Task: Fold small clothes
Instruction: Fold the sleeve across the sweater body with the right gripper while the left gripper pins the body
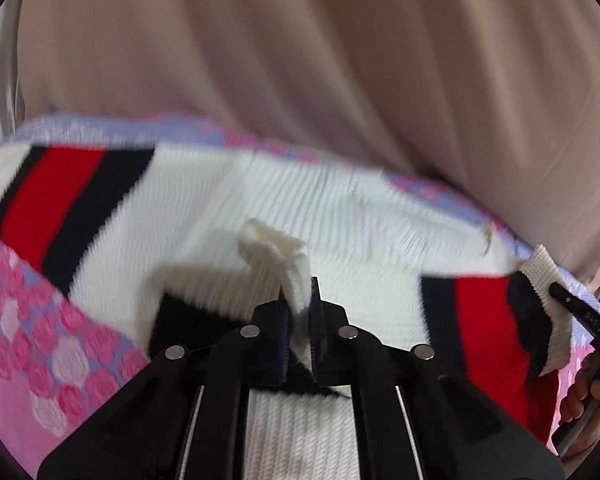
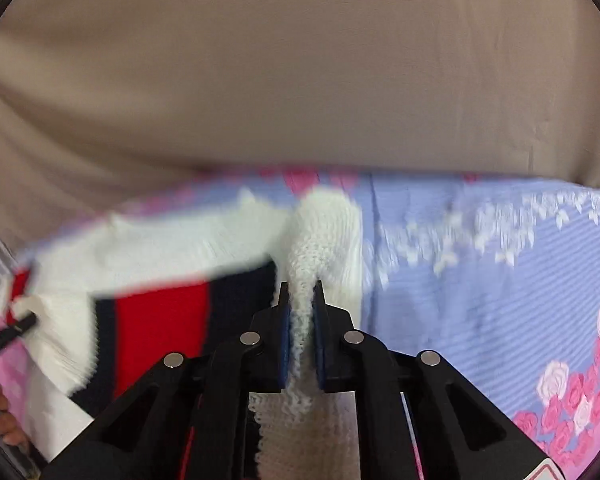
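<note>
My left gripper [image 1: 300, 292] is clamped tight on a pinch of white knit from the sweater [image 1: 228, 216], w/ a little tuft of it poking up past the tips. My right gripper [image 2: 302, 294] is clamped too, on another white fold of the same sweater, and the knit is squeezed thin between the blue pads [image 2: 286, 336]. The sweater is white w/ red and dark navy stripes (the pics are blurry, so the edges look smeared). It lies spread on the bed sheet [image 2: 480, 288], which is light purple w/ pink and white roses. In the left view the sweater fills the middle, one stripe band at the upper left and another at the right, by a ribbed white cuff [image 1: 542, 268]. Just beside that cuff I can see my other gripper's black tip, and some of my fingers [image 1: 580, 392] at the right edge. In the right view the stripes sit left of my gripper, and the bare sheet is on the right. Behind the bed hangs a plain beige curtain [image 2: 300, 80] w/ soft folds.
</note>
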A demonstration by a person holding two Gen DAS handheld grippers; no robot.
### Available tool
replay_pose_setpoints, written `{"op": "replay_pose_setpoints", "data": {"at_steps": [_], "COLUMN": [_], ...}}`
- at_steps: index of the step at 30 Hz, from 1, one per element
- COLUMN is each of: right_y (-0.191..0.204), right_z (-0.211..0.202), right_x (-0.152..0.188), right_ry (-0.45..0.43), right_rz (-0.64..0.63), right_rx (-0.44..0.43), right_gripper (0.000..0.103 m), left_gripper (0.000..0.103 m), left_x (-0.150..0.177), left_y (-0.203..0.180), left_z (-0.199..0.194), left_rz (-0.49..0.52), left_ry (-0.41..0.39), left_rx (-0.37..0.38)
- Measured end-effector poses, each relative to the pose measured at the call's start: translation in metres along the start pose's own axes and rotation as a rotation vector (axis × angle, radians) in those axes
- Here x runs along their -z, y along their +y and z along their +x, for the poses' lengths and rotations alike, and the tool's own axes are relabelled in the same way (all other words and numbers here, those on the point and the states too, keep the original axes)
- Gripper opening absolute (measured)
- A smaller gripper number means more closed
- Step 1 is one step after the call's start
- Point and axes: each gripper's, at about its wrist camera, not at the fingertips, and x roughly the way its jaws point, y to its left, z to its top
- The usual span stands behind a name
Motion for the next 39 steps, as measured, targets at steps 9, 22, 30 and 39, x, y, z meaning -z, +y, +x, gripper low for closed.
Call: {"op": "replay_pose_setpoints", "data": {"at_steps": [9, 22, 30, 39], "right_y": [-0.052, -0.045, -0.074, -0.001], "right_z": [0.001, -0.050, -0.047, -0.015], "right_x": [0.030, 0.079, 0.085, 0.018], "right_ry": [0.074, 0.102, 0.166, 0.065], "right_rz": [0.056, 0.050, 0.135, -0.015], "right_rx": [0.120, 0.027, 0.031, 0.100], "right_gripper": [0.014, 0.024, 0.025, 0.047], "left_gripper": [0.007, 0.021, 0.019, 0.019], "left_x": [0.035, 0.043, 0.042, 0.038], "left_y": [-0.010, -0.003, -0.013, -0.011], "left_z": [0.048, 0.036, 0.039, 0.036], "left_rz": [0.072, 0.071, 0.126, 0.121], "left_ry": [0.070, 0.069, 0.064, 0.066], "left_rx": [-0.067, -0.073, -0.100, -0.094]}}
